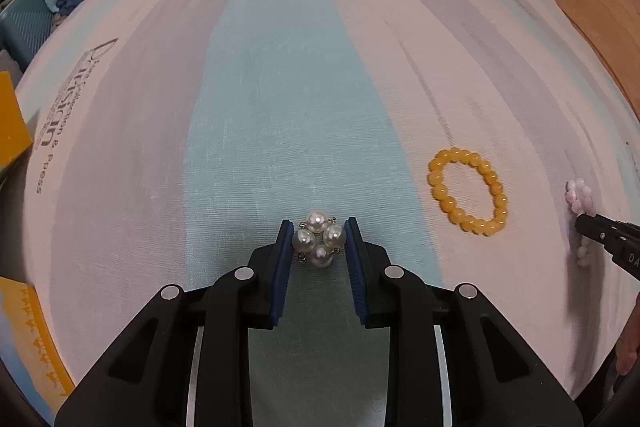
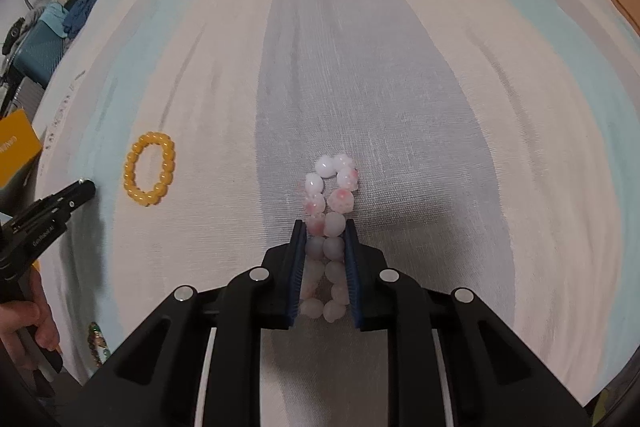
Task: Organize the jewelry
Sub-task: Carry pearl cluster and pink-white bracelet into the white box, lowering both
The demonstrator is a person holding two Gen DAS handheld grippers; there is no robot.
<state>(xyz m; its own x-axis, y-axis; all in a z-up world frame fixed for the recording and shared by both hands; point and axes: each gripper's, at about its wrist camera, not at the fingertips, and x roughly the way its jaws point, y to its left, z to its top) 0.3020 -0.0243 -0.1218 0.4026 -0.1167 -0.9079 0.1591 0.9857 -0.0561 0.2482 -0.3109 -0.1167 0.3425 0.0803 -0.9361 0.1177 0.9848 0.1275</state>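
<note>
Grippers (image 1: 317,227) (image 2: 325,227) steeply downward, clamping beads (image 2: 325,227)

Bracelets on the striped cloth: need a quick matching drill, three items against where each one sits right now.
Things:
1. pearl bracelet
2. pink bracelet
3. yellow bracelet

States:
A. lies free on the cloth, nothing touching it
B. pinched flat into a narrow double row by the right hand-held gripper
C. bunched into a small cluster in the left hand-held gripper

Pairs: 1-C, 2-B, 3-A
</note>
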